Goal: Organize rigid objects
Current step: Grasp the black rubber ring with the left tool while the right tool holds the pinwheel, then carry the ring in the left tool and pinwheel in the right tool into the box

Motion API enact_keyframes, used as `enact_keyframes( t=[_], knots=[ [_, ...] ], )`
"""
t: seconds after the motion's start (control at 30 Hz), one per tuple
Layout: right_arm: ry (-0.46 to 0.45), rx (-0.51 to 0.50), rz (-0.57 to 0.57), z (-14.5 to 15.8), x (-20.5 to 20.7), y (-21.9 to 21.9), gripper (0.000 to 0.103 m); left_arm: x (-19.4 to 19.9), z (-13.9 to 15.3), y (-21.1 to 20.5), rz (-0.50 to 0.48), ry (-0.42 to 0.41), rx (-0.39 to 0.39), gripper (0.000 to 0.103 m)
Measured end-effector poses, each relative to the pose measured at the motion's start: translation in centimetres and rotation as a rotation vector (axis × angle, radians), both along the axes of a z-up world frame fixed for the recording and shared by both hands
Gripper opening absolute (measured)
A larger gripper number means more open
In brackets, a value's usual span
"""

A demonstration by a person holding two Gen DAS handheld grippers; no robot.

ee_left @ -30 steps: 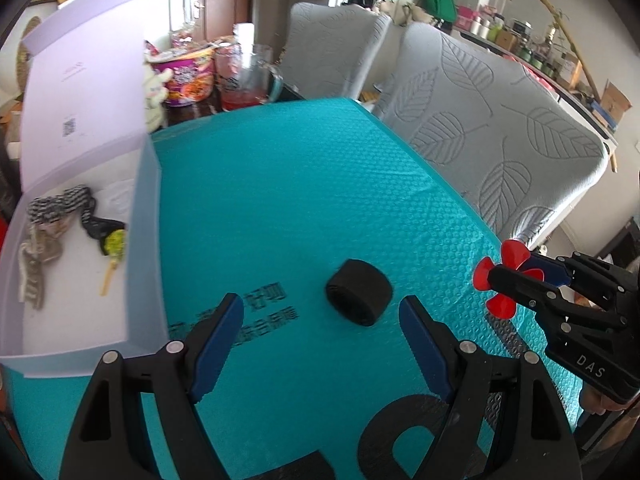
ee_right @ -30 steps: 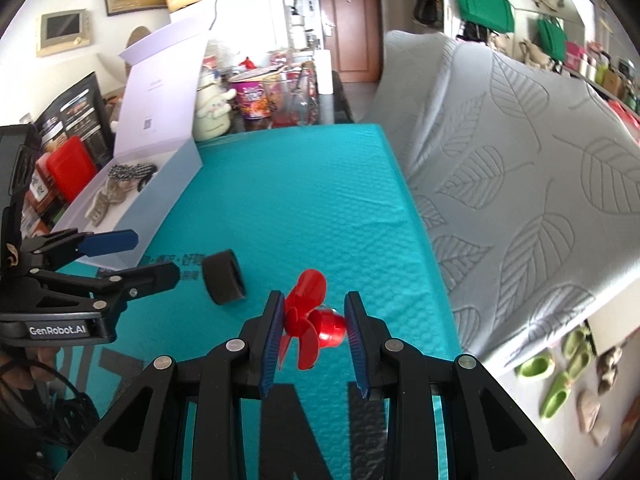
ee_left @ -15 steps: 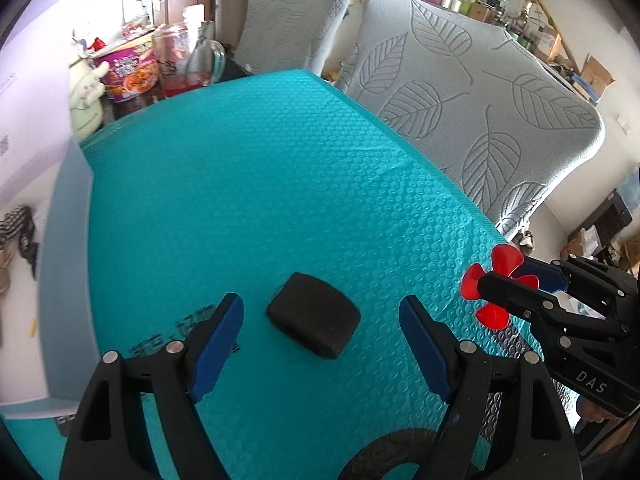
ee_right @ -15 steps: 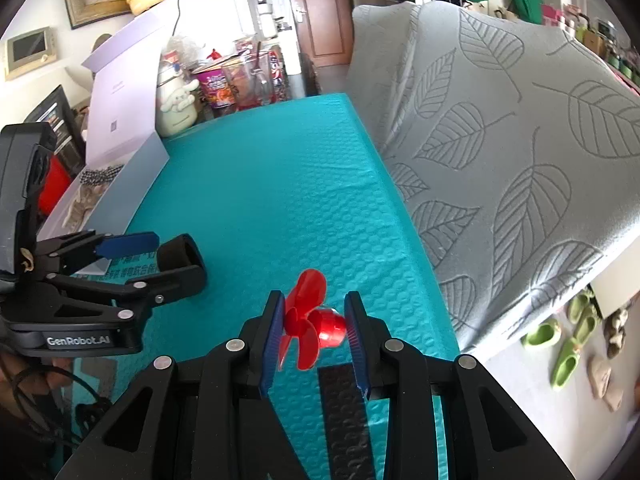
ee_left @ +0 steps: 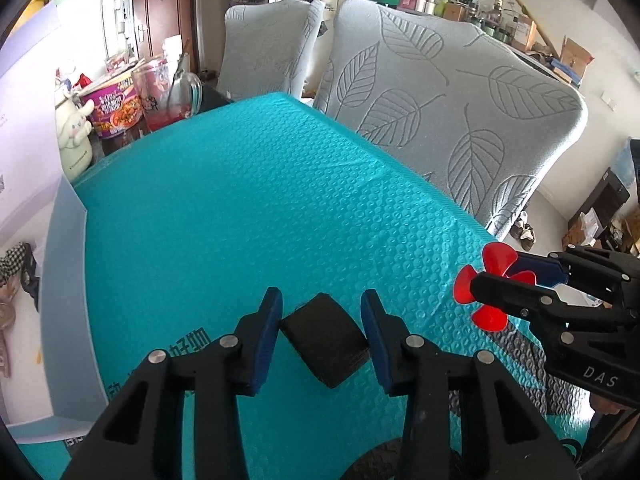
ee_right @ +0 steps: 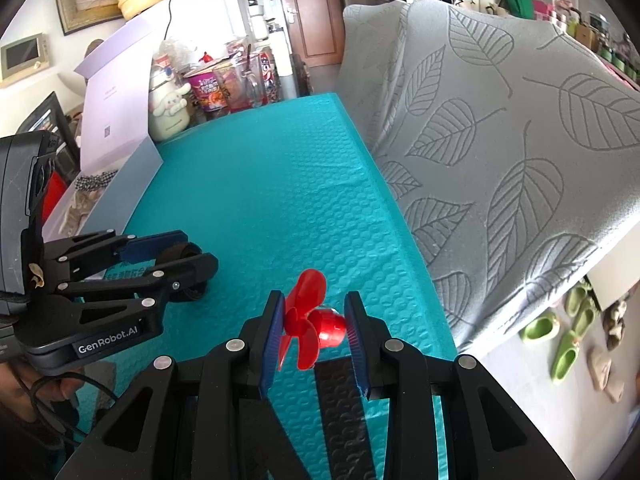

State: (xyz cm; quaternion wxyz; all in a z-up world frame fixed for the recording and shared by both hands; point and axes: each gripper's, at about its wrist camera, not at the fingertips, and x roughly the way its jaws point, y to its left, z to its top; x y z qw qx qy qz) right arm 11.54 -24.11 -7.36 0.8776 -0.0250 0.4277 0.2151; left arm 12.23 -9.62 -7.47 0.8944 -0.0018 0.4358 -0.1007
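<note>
Straddling the black roll (ee_left: 325,339), left hand-held gripper (ee_left: 320,334) sits at 6 o'clock on the teal counter (ee_left: 256,216); pads flank the roll, contact on either side unclear. Right hand-held gripper (ee_right: 315,330) is clamped on the red propeller (ee_right: 310,322), held above the counter's edge at 3 o'clock. Open box (ee_left: 66,280) at 9 o'clock holds keys. Noodle cup (ee_left: 116,110) and glass mug (ee_left: 168,94) at 11 o'clock, chairs (ee_left: 452,120) beyond.

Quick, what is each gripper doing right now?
Left gripper: closed on the black wheel.
Right gripper: closed on the red propeller.
</note>
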Motion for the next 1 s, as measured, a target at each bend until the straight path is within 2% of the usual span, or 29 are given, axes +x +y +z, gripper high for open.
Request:
enact_keyframes(
  t=[0.4,1.0],
  knots=[
    [-0.034,0.028,0.023,1.5,-2.7,0.5,0.030,-4.2,2.3,0.6,0.019,-0.043,0.015,0.041],
    [-0.063,0.065,0.163,2.3,-7.2,5.6,0.030,-11.1,4.6,4.9,0.150,-0.100,0.037,0.041]
  ],
)
